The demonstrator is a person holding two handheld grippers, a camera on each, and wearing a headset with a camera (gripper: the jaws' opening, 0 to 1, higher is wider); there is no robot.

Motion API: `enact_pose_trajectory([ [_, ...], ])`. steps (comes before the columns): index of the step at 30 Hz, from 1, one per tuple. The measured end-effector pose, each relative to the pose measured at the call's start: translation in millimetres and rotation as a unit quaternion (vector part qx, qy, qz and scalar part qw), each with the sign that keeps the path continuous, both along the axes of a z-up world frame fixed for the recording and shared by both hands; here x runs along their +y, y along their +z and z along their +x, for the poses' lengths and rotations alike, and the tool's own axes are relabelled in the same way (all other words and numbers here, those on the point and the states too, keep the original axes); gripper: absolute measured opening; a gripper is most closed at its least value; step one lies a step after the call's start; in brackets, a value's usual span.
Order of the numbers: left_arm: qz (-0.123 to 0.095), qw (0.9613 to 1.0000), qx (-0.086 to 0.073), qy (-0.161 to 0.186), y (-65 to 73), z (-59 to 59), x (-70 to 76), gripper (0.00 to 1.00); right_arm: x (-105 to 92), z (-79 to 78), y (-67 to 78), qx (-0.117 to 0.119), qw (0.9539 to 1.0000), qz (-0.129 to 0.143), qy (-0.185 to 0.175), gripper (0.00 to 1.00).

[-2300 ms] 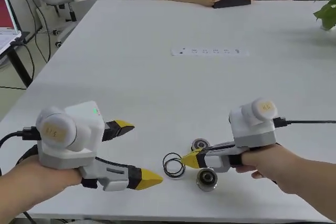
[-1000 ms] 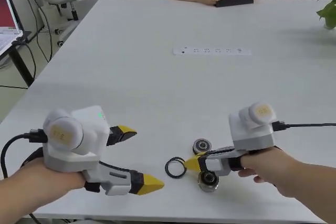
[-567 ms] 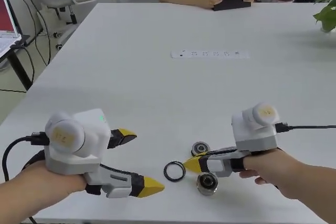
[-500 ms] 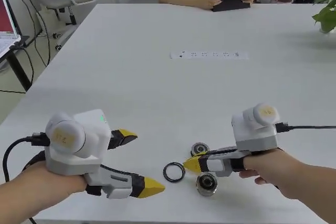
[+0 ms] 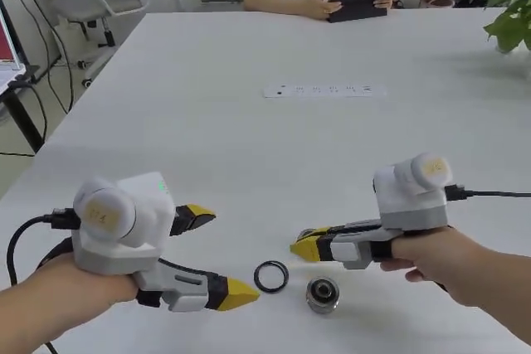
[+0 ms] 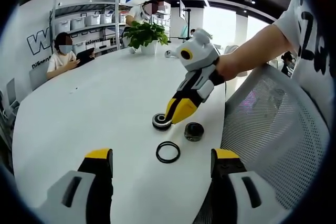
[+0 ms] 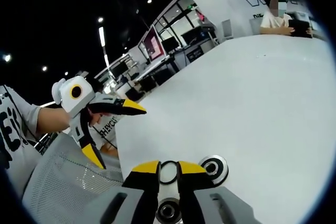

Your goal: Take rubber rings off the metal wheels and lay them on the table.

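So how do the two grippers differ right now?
The left gripper's jaws stand wide apart; the right gripper's are nearly together. The right gripper's tip sits by a wheel, while the left gripper hangs back from the ring. Both have yellow tips and hold nothing.

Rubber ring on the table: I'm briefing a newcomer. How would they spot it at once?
On the white table, close to the near edge, lies the rubber ring. It is a thin black hoop, open in the middle, unlike the chunky metal wheel right beside it.
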State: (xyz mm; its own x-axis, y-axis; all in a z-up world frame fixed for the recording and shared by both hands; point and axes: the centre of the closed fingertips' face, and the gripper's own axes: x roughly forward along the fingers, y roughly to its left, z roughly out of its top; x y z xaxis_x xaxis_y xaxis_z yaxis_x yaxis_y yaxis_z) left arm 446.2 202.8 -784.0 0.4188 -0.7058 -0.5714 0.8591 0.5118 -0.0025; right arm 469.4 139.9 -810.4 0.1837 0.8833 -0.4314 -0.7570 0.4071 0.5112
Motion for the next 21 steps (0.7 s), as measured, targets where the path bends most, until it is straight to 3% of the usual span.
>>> enact_pose_trajectory([
  [11, -0.001, 0.9999, -0.005, -0.009, 6.6, 11.5, -11.9, 0.74, -11.7, 8.8, 14.0, -0.028, 0.9995, 0.009, -0.009, 0.12],
  [21, -0.003, 1.0000, 0.000, -0.009, 8.0, 23.6, -16.5, 0.73, -31.8, 21.9, 16.4, -0.049, 0.9984, 0.000, -0.028, 0.17],
])
